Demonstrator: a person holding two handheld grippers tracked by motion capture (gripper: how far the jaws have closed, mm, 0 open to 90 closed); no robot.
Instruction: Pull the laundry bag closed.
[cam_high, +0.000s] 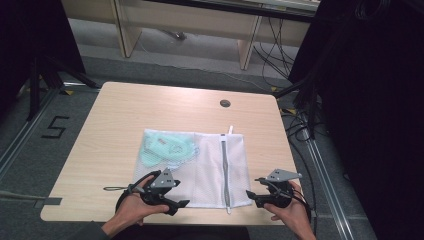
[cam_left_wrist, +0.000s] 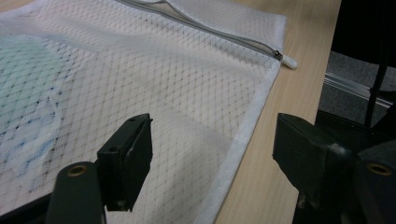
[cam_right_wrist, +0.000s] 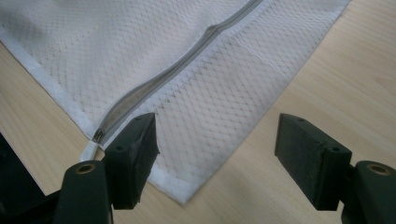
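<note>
1. Black, blocky jaws of the left gripper (cam_left_wrist: 212, 154) stand wide apart over the near hem of the white mesh laundry bag (cam_high: 210, 165); nothing is pinched between them.
2. Black jaws of the right gripper (cam_right_wrist: 217, 158) are likewise spread wide, straddling the bag's near corner without pressing on it.
3. That flat, rectangular bag lies on the near half of the table, between the two grippers, its netting a fine diamond weave bound by a plain white fabric hem.
4. Running across the bag is a grey zipper (cam_high: 226, 167), its small metal slider (cam_right_wrist: 98, 135) close to the near edge, and a short stretch beside the slider gapes.
5. Inside, at the far-left end, sits a crumpled pale mint-green garment (cam_high: 165, 149), blurred by the mesh.
6. Underneath is a light wood-grain table with rounded corners (cam_high: 120, 125), smooth and matt, with a round dark cable port (cam_high: 225, 103) near its far edge.
7. Around it lies grey floor, with black stands and cables at the sides and pale wooden furniture legs beyond.
</note>
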